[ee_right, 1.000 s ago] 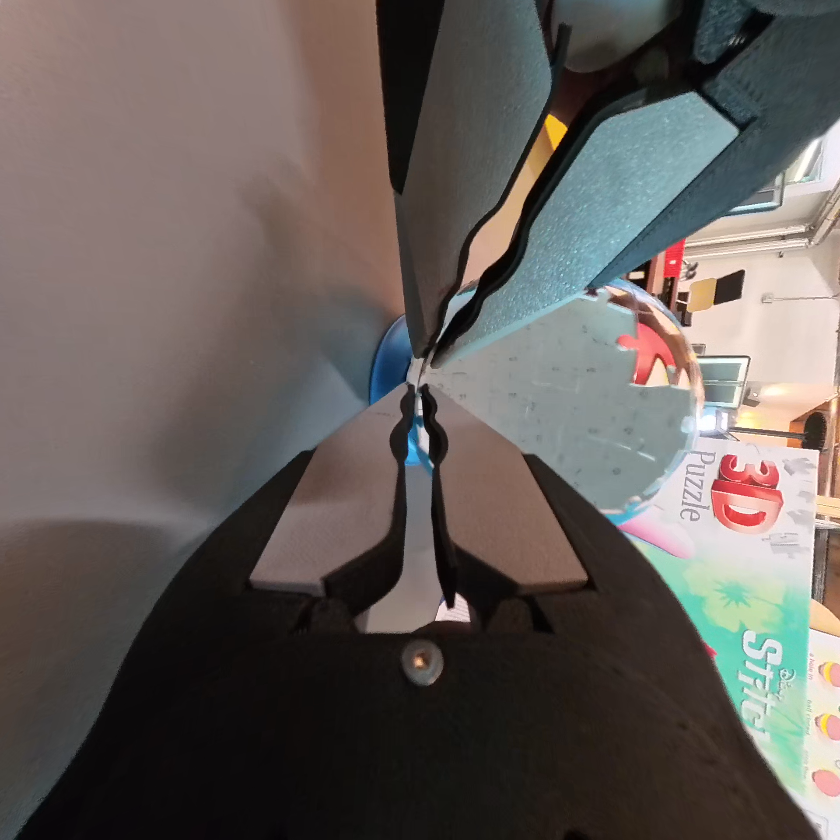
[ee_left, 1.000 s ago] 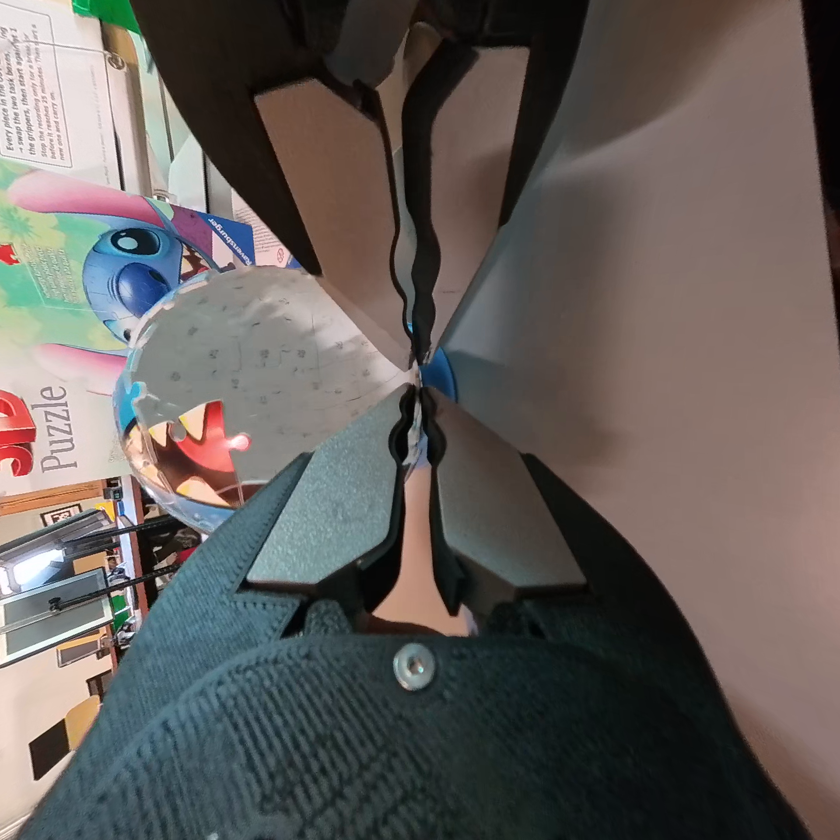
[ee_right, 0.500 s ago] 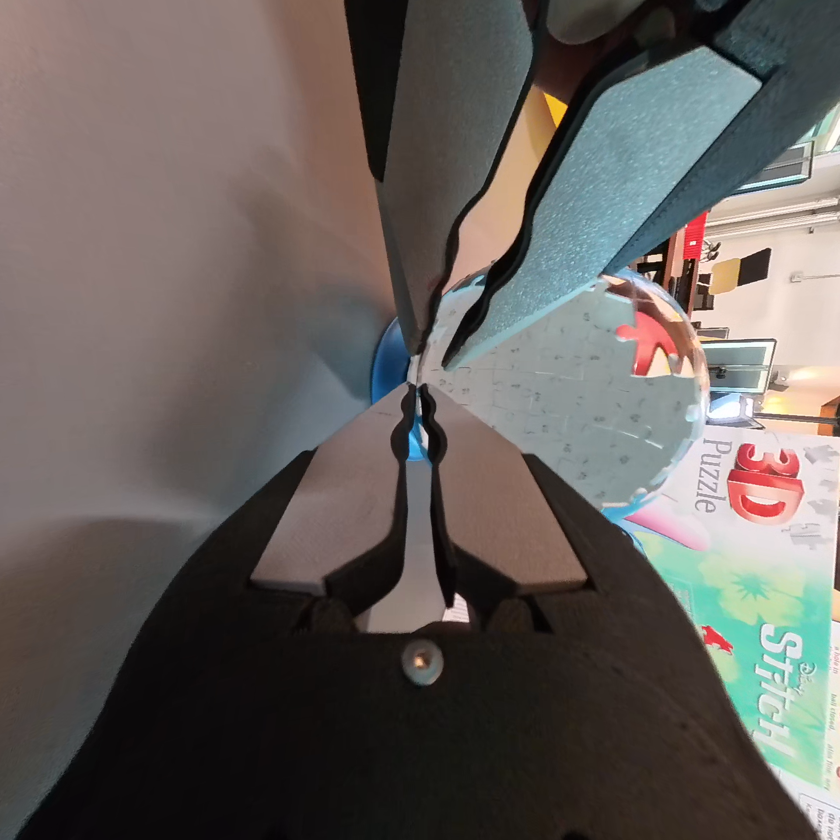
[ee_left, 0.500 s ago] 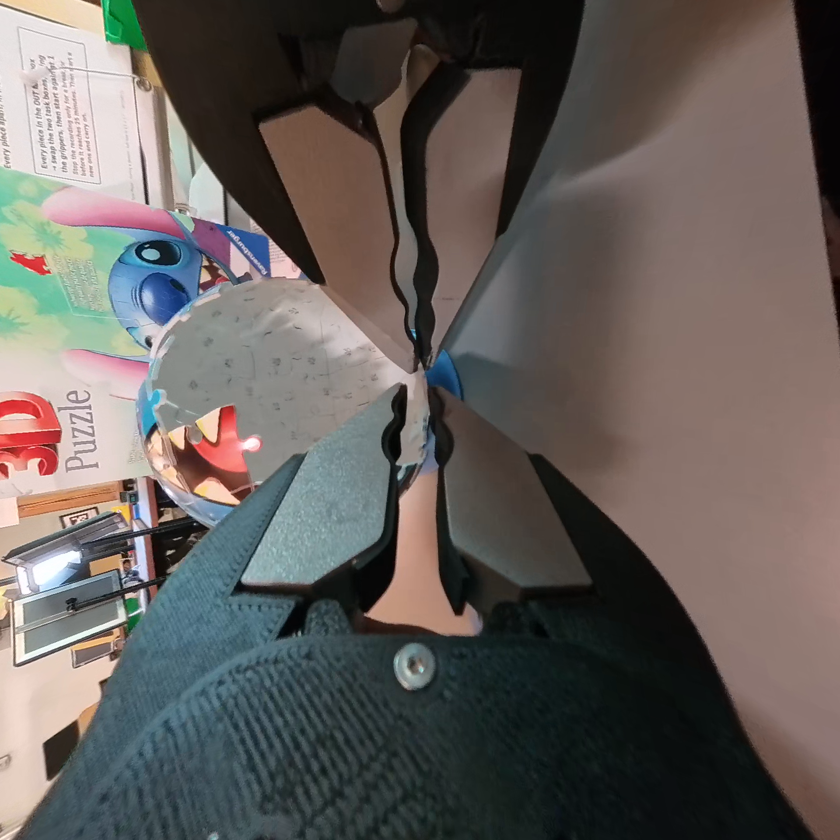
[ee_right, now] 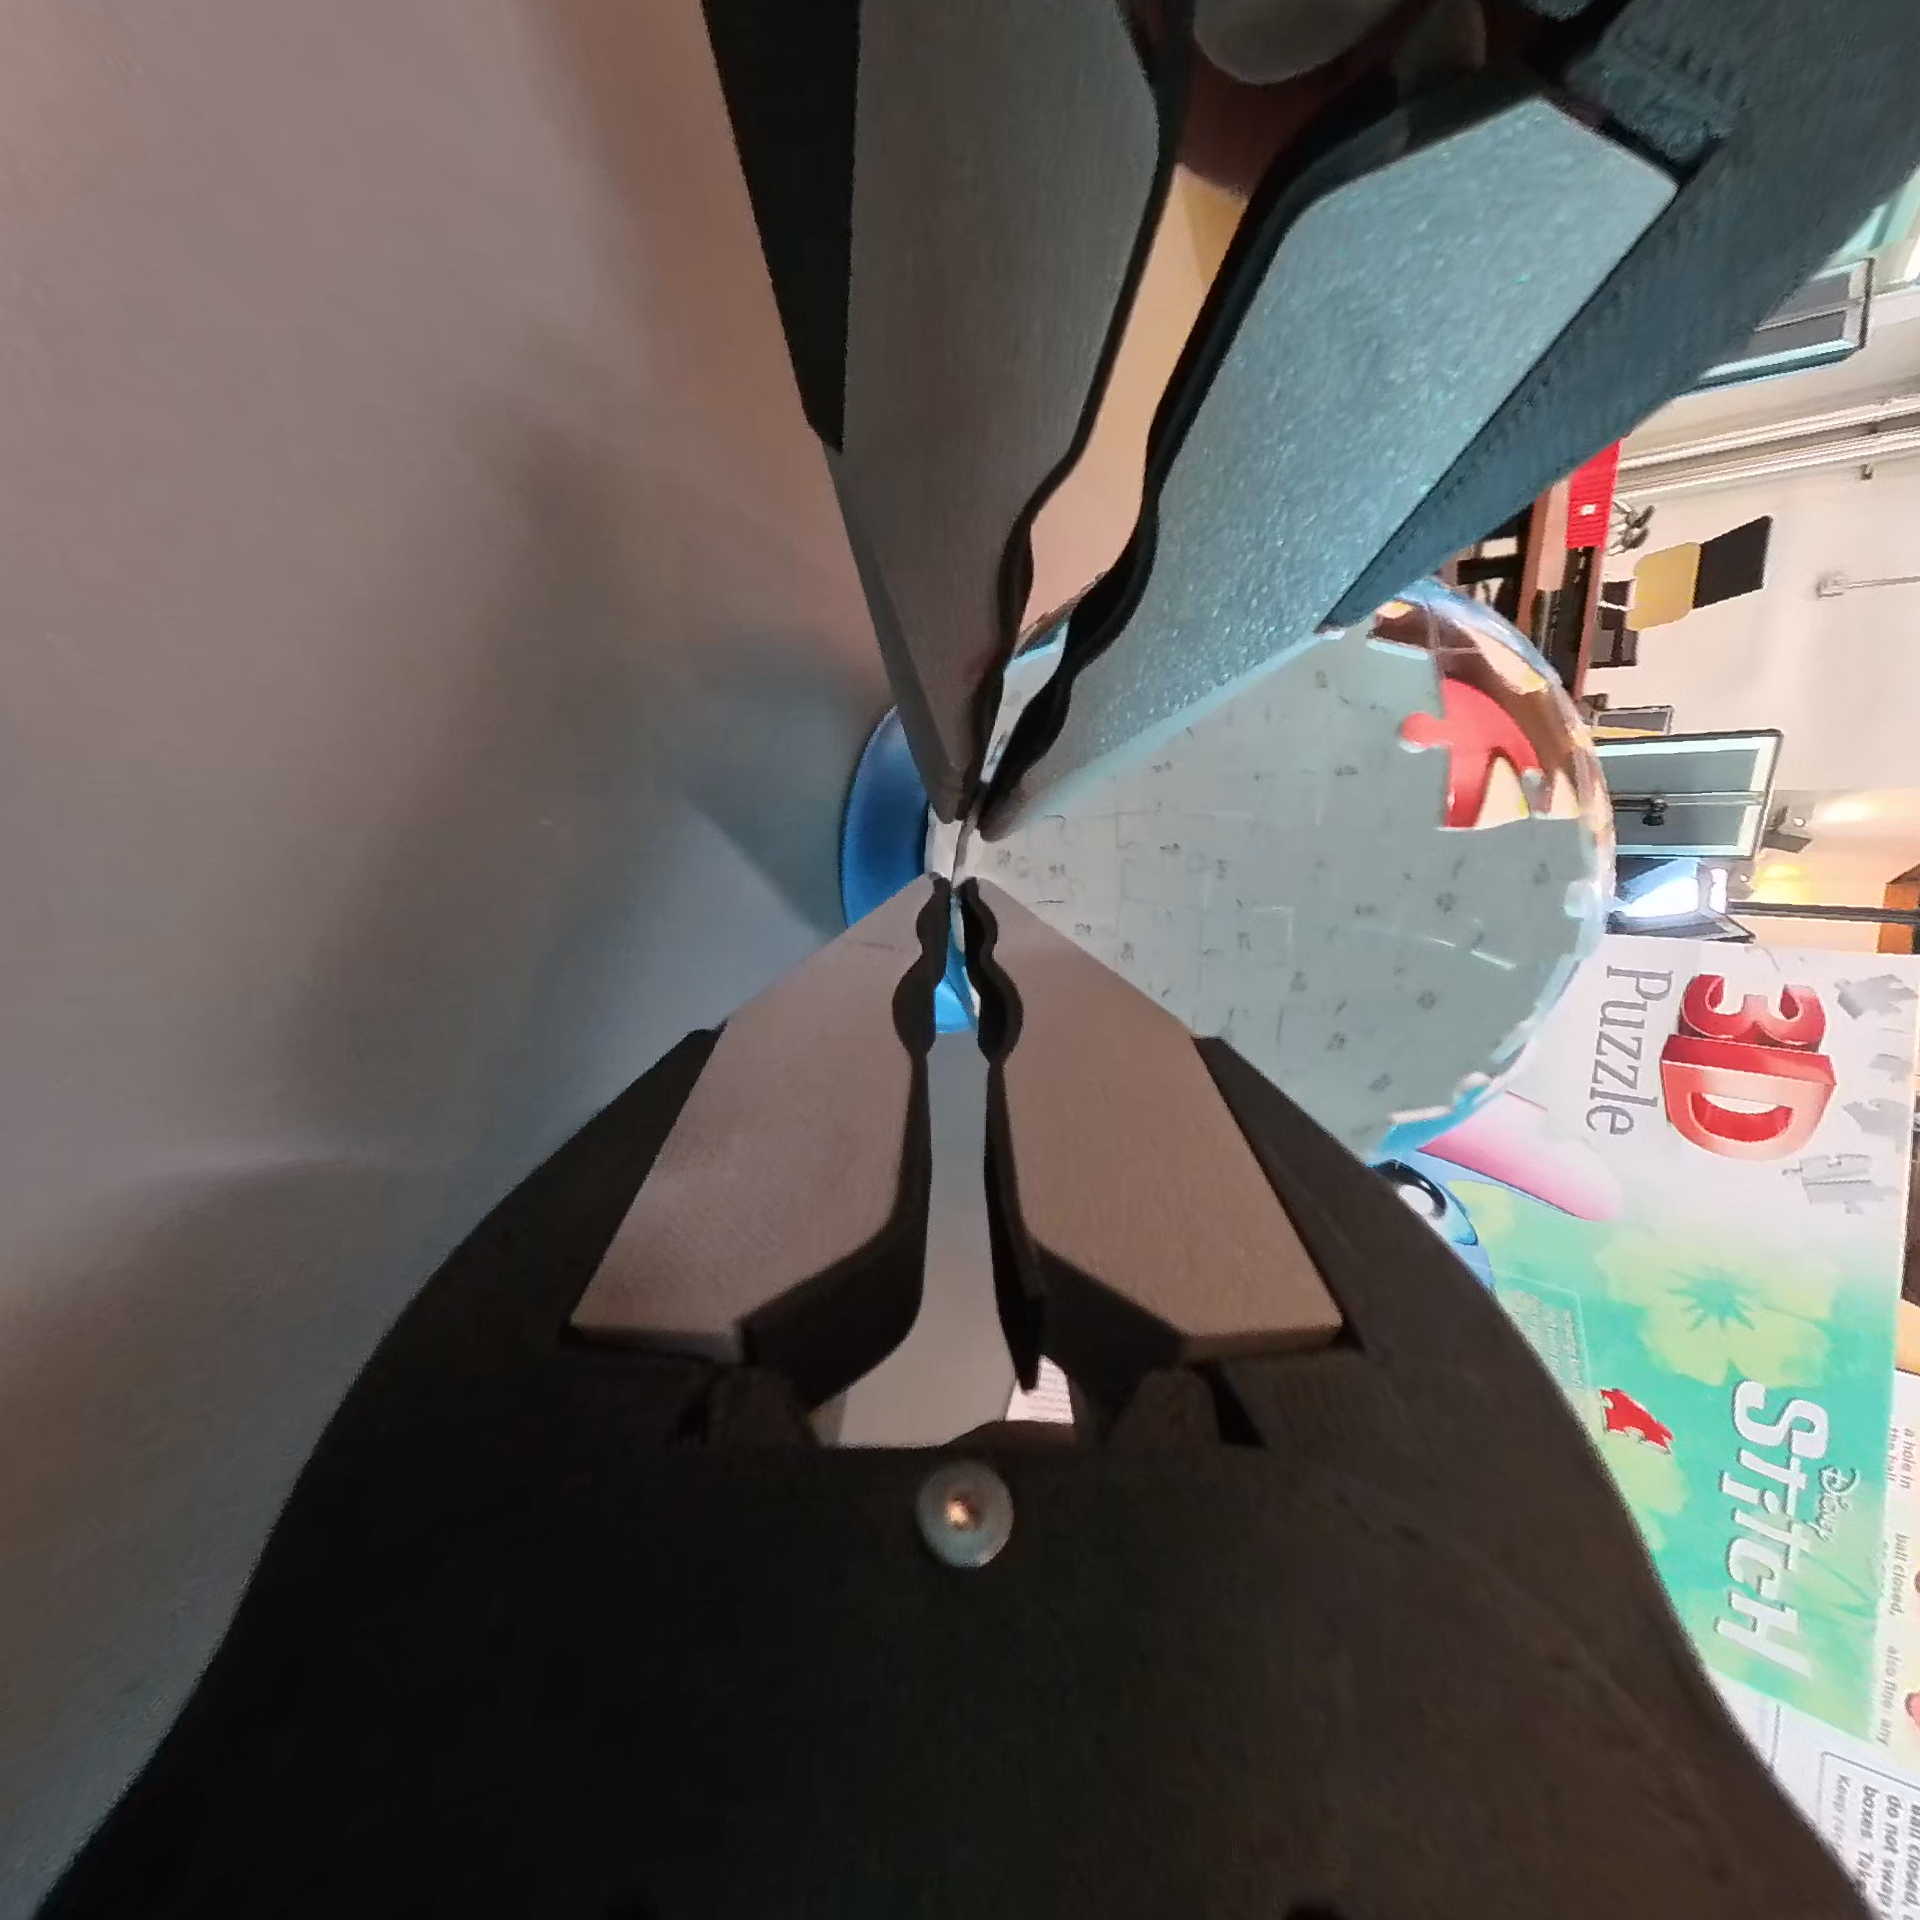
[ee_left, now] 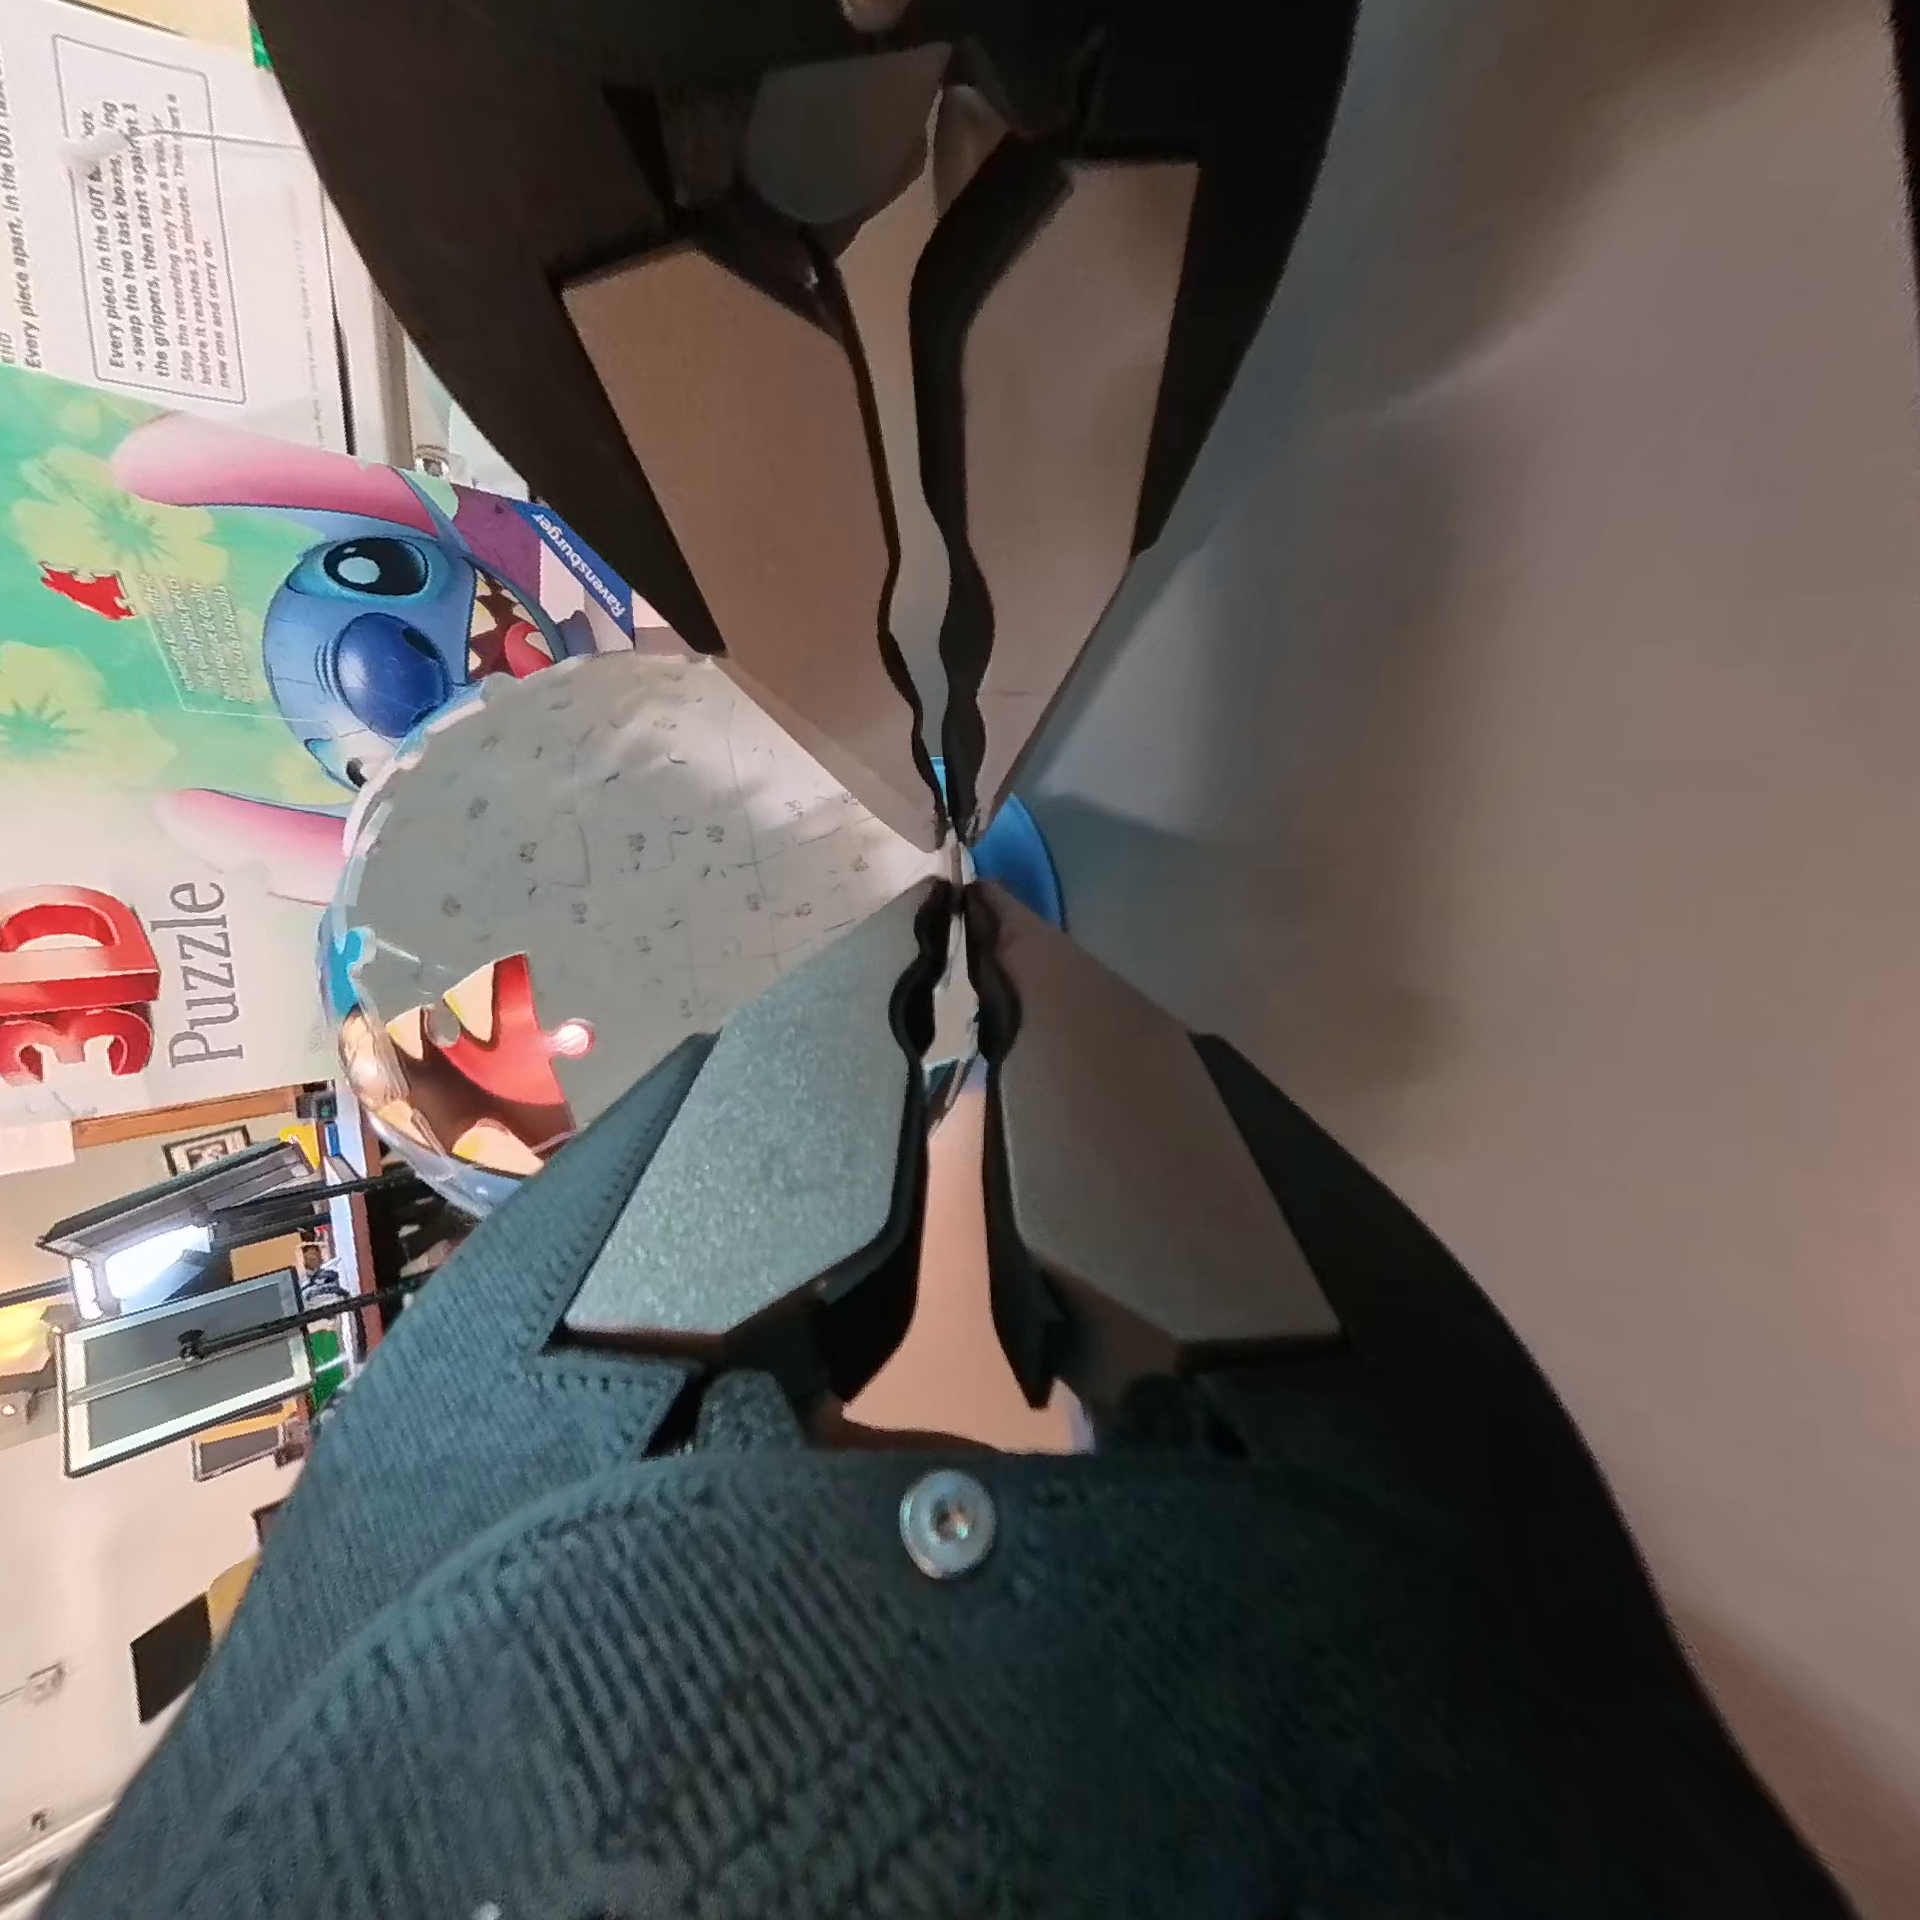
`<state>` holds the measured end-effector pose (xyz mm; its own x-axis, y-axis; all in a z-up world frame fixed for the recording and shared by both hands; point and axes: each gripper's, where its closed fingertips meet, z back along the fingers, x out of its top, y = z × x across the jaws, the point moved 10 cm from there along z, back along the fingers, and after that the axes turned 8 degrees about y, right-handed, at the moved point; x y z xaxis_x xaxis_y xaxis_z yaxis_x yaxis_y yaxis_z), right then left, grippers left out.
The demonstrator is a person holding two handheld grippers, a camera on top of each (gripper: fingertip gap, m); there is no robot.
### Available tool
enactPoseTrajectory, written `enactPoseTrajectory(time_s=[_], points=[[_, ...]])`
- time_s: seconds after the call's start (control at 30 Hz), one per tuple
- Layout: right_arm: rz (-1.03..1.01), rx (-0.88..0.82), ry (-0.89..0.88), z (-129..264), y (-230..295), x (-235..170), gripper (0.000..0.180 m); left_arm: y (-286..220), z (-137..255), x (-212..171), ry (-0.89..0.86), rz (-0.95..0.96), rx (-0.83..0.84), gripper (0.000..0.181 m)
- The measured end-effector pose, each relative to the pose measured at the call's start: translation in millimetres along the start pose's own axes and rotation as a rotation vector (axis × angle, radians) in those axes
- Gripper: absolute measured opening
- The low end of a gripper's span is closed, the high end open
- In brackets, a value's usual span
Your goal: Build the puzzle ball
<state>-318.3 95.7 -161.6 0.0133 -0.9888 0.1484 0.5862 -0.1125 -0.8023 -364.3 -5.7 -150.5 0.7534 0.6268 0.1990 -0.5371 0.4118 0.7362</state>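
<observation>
The puzzle ball [ee_left: 582, 862] is a partly built shell. Its grey numbered inside faces me, with a gap showing red and blue print. It sits on a blue stand [ee_left: 1023, 852] on the pale table. My left gripper [ee_left: 956, 909] is shut on the ball's rim. My right gripper [ee_left: 951, 816] comes in from the top, tip to tip with it. In the right wrist view the right gripper [ee_right: 954, 891] is shut on the same rim of the ball [ee_right: 1299, 904], next to the stand [ee_right: 883, 821]. The left gripper [ee_right: 977, 821] meets it from above.
The colourful puzzle box [ee_left: 156, 675] stands just behind the ball and also shows in the right wrist view [ee_right: 1714, 1299]. The pale table [ee_left: 1558, 727] stretches away on the other side. A room with frames and lamps lies beyond. My two grippers' fingertips are within a few centimetres of each other.
The left gripper's jaws opened a little half a second ago and have closed again on the rim. The ball and box have shifted slightly in view. The right gripper stays shut.
</observation>
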Motion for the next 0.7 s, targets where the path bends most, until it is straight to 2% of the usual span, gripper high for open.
enactPoseTrajectory(time_s=[0.17, 0.3, 0.7], points=[[0.007, -0.008, -0.009, 2, 1, -2, 0.001, 0, -1, -1, 0.002, 0.037, -0.001, 0.000], [0.008, -0.007, -0.038, 11, 3, -6, 0.010, 0, -2, -3, -0.026, 0.086, -0.016, 0.000], [0.078, 0.011, -0.009, 16, -1, -20, 0.012, -3, -6, -5, -0.060, 0.089, -0.008, 0.000]])
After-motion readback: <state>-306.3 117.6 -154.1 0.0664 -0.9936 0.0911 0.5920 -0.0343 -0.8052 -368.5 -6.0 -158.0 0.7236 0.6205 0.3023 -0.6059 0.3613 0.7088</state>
